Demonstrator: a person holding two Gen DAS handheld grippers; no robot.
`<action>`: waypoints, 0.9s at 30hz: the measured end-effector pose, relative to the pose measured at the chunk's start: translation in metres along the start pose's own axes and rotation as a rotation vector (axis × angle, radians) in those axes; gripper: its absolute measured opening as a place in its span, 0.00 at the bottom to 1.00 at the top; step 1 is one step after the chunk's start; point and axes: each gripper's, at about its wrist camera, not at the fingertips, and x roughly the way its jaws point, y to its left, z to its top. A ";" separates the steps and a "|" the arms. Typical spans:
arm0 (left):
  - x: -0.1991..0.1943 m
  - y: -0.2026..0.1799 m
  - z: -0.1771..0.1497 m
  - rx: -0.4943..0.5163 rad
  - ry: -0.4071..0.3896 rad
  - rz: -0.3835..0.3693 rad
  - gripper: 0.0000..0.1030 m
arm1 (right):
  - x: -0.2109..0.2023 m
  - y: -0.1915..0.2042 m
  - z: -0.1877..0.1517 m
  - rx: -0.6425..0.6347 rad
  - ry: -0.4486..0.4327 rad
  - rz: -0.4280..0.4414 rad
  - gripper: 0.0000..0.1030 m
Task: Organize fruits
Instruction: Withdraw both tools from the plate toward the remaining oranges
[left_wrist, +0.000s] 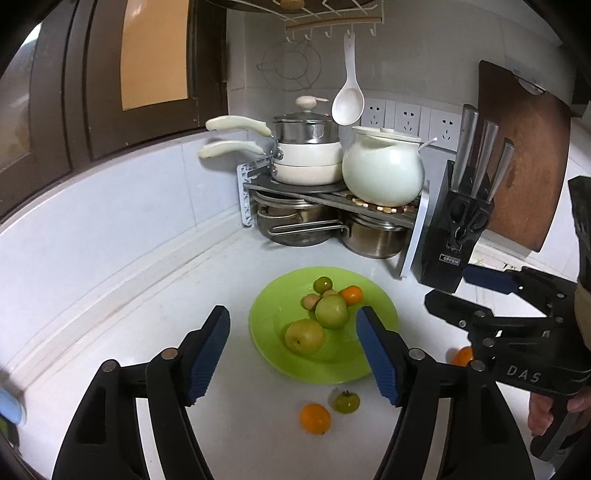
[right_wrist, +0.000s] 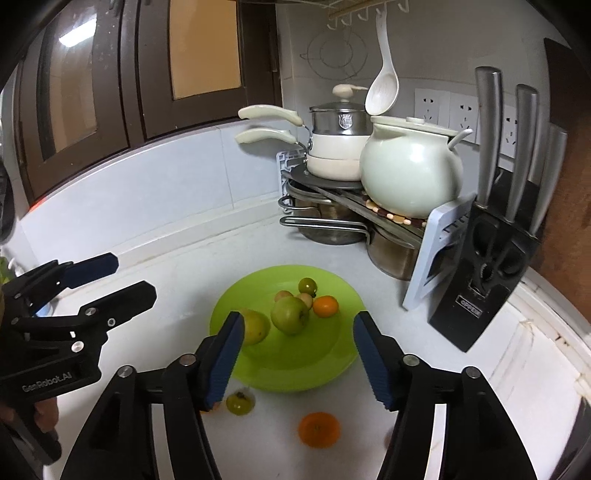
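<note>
A lime green plate (left_wrist: 373, 295) (right_wrist: 332, 365) lies on the white counter. On it are a yellow-green pear (left_wrist: 303, 336) (right_wrist: 255, 326), a green apple (left_wrist: 331, 311) (right_wrist: 290, 315), a small orange (left_wrist: 351, 294) (right_wrist: 325, 306), a small green fruit (left_wrist: 323, 284) (right_wrist: 307, 285) and small brown fruits (left_wrist: 310, 301). Off the plate lie an orange (left_wrist: 314, 418), a small green fruit (left_wrist: 346, 401) (right_wrist: 240, 403) and another orange (left_wrist: 461, 356) (right_wrist: 319, 429). My left gripper (left_wrist: 293, 354) is open and empty above the plate's near edge. My right gripper (right_wrist: 297, 360) is open and empty, also above the plate.
A rack with pots (left_wrist: 306, 158) and a white jar (left_wrist: 382, 171) stands in the corner. A black knife block (left_wrist: 454, 236) (right_wrist: 487, 273) and a wooden board (left_wrist: 524, 155) stand at the right. A white ladle (left_wrist: 348, 99) hangs above.
</note>
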 end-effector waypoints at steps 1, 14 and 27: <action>-0.002 0.000 -0.003 0.003 0.000 0.007 0.71 | -0.003 0.000 -0.002 0.002 -0.003 -0.002 0.65; -0.015 -0.005 -0.039 0.020 0.037 0.052 0.81 | -0.018 0.000 -0.030 0.006 0.007 -0.046 0.66; -0.004 -0.014 -0.068 0.052 0.101 0.064 0.82 | -0.013 -0.004 -0.061 0.009 0.067 -0.066 0.66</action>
